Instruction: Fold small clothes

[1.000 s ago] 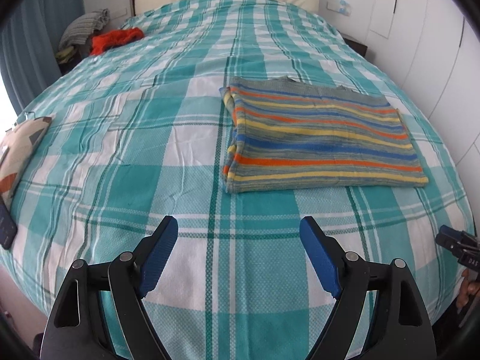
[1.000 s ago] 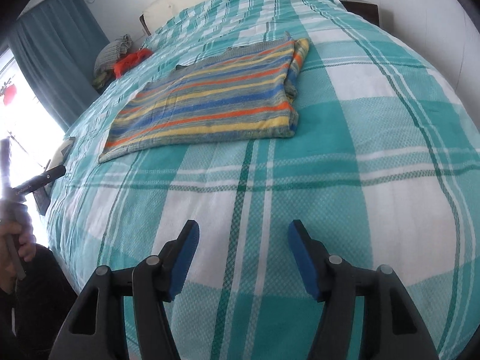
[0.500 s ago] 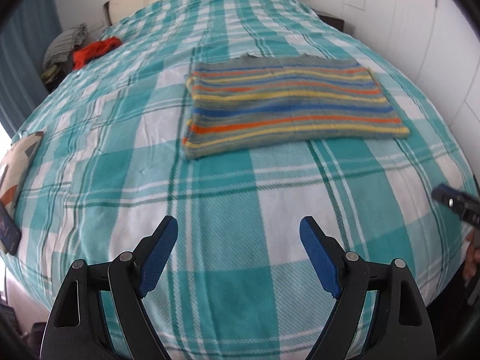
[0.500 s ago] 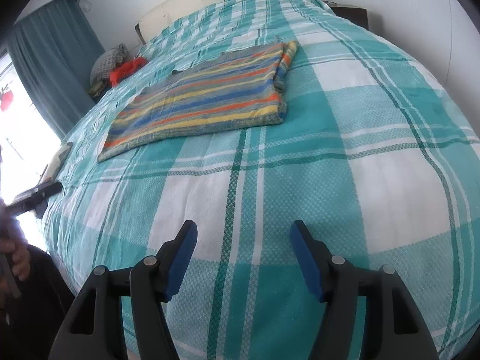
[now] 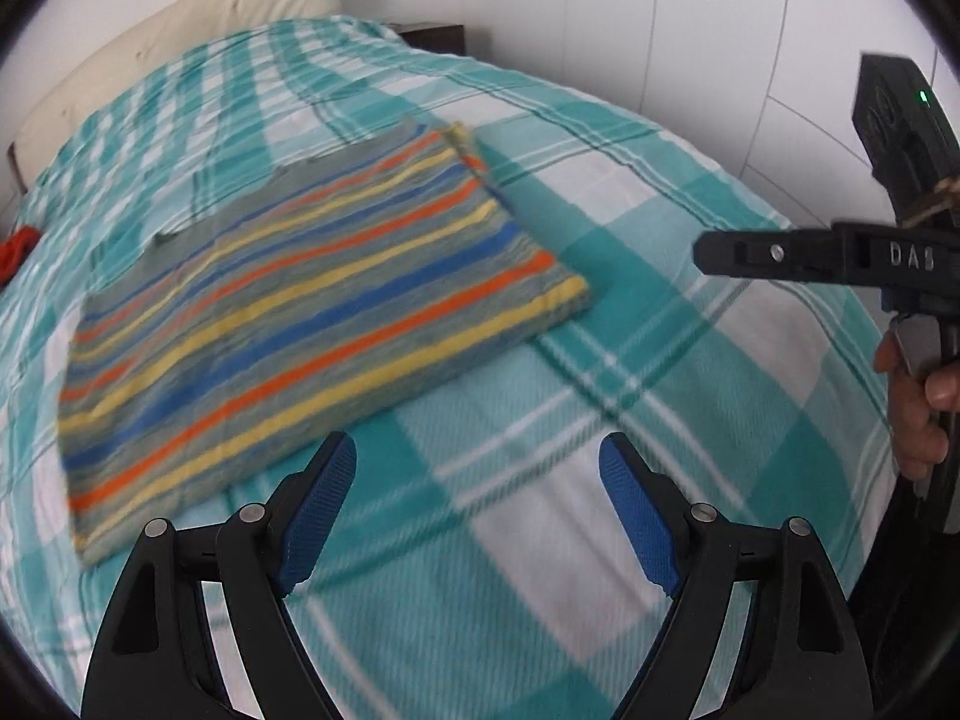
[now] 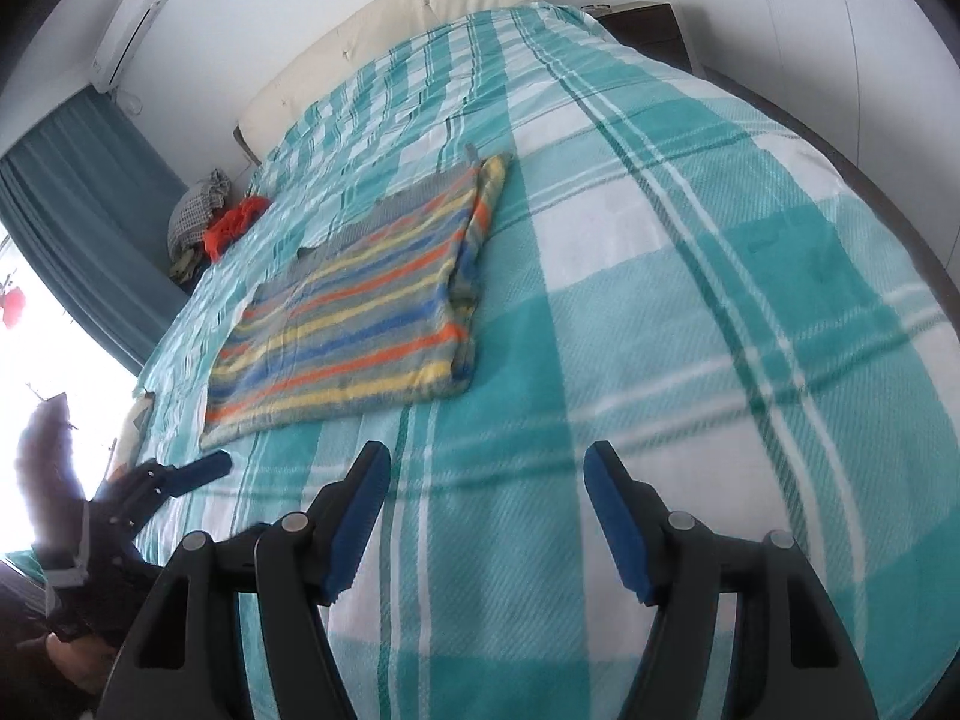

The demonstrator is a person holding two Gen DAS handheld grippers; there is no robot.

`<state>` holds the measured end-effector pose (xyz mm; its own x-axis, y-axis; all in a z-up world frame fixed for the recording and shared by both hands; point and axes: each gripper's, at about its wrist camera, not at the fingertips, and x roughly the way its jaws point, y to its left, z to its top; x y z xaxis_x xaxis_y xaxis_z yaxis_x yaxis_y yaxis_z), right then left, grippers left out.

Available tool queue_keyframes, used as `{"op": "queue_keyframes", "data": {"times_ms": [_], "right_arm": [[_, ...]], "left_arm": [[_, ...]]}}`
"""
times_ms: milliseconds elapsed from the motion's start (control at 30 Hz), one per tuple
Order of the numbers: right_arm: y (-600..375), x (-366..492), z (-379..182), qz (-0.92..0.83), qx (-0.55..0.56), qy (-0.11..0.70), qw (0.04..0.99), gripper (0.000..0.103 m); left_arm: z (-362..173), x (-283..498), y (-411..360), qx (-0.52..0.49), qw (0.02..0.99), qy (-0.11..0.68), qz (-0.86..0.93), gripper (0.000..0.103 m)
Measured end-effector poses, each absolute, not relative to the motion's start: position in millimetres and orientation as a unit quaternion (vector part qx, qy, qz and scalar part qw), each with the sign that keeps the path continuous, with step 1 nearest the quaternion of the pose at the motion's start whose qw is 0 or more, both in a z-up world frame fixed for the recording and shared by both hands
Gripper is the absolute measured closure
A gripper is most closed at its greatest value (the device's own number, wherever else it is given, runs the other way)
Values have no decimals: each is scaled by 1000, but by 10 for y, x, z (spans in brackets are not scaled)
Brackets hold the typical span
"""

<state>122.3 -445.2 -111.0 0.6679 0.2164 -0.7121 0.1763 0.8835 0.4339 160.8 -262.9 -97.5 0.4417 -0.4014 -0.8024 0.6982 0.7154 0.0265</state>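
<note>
A folded striped garment (image 5: 300,324), grey with orange, yellow and blue bands, lies flat on the teal plaid bedspread (image 5: 600,228). It also shows in the right wrist view (image 6: 360,318). My left gripper (image 5: 477,501) is open and empty, just past the garment's near right corner. My right gripper (image 6: 483,513) is open and empty, in front of the garment's near edge. The right gripper shows from the side in the left wrist view (image 5: 840,258). The left gripper shows at lower left in the right wrist view (image 6: 180,477).
A cream headboard (image 6: 390,18) stands at the far end. A red cloth (image 6: 234,225) and a grey bundle (image 6: 201,204) lie at the bed's far left edge by a teal curtain (image 6: 78,204). A dark nightstand (image 6: 648,24) and white walls are on the right.
My left gripper swung right, so the garment now sits left of it and the right gripper comes into view. My right gripper shifted a little; the garment has not moved.
</note>
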Motion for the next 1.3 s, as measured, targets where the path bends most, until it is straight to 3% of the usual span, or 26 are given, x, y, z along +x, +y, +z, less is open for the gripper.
{"op": "queue_keyframes", "data": {"times_ms": [267,367,400,433,500,533,767,933,1300], "right_arm": [[-4917,2692,-1165,106,286,458,835,36],[-4932,3273,-1339,112,280,490,818,37],[-4930,3445,-1379,114,283,492,815,38],[-4920,3602,-1405,120,291,491,812,40],[-4853,3880,-1439,135,299,495,805,65],[-4784,3992,-1460,124,282,507,805,93],[-4209,4049,-911,140,237,467,840,94],[-3303,4207,-590,198,210,458,841,94],[-1493,4610,-1026,233,119,505,823,94]], "left_arm": [[-1338,1976,-3264,205,823,393,-355,24],[-1320,1980,-3297,190,826,384,-367,57],[-1318,1971,-3309,191,828,380,-365,80],[-1316,1963,-3310,195,832,376,-358,93],[-1279,1970,-3234,174,835,378,-361,94],[-1229,1974,-3156,156,838,377,-361,95],[-697,1956,-2011,-18,872,365,-325,95],[-650,2025,-1018,-128,880,383,-249,95],[-1091,2284,45,-197,865,438,-142,95]]}}
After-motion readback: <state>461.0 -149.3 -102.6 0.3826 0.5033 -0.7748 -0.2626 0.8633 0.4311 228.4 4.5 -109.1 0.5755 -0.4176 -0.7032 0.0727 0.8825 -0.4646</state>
